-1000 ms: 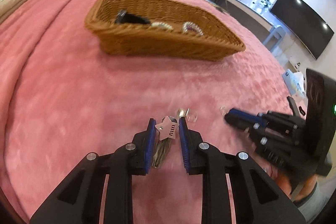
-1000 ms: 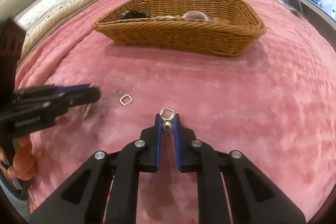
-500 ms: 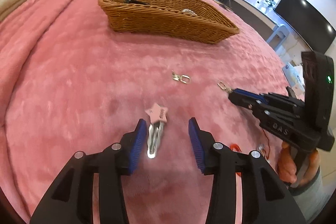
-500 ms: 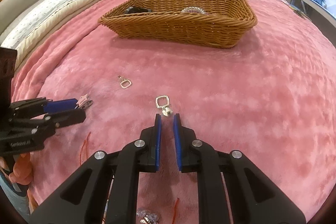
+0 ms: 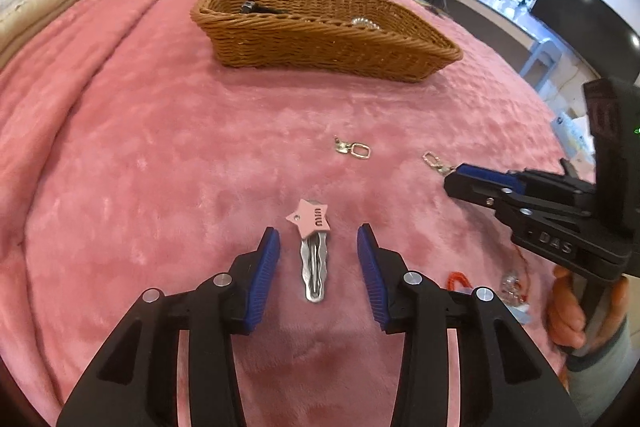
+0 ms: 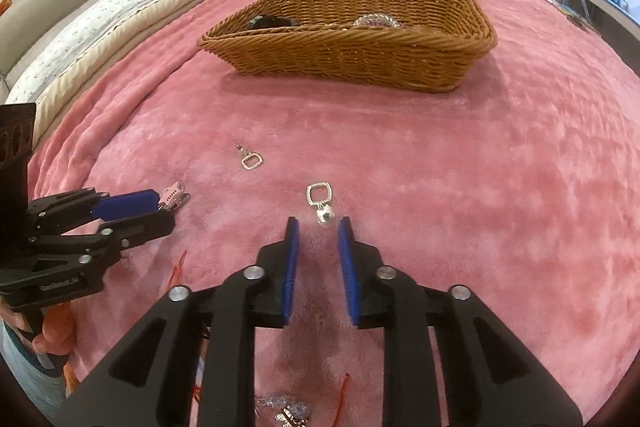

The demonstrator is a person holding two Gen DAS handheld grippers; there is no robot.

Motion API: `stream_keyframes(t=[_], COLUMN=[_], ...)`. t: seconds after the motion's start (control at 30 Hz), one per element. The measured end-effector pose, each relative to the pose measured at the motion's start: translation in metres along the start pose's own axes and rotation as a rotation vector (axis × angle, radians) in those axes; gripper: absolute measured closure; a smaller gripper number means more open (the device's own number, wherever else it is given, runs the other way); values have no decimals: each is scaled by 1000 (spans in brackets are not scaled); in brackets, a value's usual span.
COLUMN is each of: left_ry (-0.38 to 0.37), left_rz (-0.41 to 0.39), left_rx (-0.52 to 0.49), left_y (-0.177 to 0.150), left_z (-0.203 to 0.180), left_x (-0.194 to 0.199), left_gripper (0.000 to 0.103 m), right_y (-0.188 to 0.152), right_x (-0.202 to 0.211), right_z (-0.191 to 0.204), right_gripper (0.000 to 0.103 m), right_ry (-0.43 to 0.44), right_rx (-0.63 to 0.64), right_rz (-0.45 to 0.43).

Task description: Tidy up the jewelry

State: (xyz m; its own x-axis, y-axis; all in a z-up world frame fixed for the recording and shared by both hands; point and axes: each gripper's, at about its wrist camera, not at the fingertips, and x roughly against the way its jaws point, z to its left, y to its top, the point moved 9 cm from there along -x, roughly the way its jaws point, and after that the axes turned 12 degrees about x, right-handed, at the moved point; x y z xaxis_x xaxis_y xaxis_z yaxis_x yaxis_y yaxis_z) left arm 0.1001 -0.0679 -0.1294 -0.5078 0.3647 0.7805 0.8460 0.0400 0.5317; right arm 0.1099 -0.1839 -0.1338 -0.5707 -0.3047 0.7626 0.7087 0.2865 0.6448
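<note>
- the star hair clip [image 5: 315, 251] lies flat on the pink blanket [image 5: 160, 167], between the spread tips of the left gripper [image 5: 319, 247] but touching neither pad; a second ago those jaws were closed on it, so it has been let go short of the basket.
- the silver earring [image 6: 321, 205] lies just beyond the right gripper [image 6: 318, 227]; its jaws, pinched on it a second ago, now stand partly apart and hold nothing.
- a second, matching earring [image 5: 354, 148] sits a little farther off, between the two grippers.
- judging from this, both pieces were dropped, so each needs a fresh grip before it can go in; thin metal lying in plush fabric may slip out again.
- the wicker basket [image 5: 320, 43] stands at the far side of the bed, already holding a dark object and a beaded piece.
- red cord and small sparkly pieces lie near the right gripper's base.
- readable writing: the pink star carries short letters, seemingly "miu"; the right gripper's body shows "das" in the left wrist view.
</note>
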Motion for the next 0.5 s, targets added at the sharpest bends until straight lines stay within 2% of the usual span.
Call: stream_keyframes(t=[0.3, 0.37, 0.4, 0.5], left_ry=[68, 79, 79, 75], left_rz=[-21, -27, -29, -46], left_rx=[-50, -61, -66, -82], left_y=[4, 3, 3, 2], left_z=[-4, -6, -6, -9], left_x=[-11, -11, -11, -8], left_gripper=[63, 74, 82, 82], right_y=[12, 12, 11, 10], right_x=[-19, -19, -19, -13], right_z=[-1, 4, 6, 14], right_gripper=[81, 85, 91, 92], right_ry=[-67, -99, -103, -103], right_rx=[47, 89, 105, 141], right_rz=[38, 36, 32, 14])
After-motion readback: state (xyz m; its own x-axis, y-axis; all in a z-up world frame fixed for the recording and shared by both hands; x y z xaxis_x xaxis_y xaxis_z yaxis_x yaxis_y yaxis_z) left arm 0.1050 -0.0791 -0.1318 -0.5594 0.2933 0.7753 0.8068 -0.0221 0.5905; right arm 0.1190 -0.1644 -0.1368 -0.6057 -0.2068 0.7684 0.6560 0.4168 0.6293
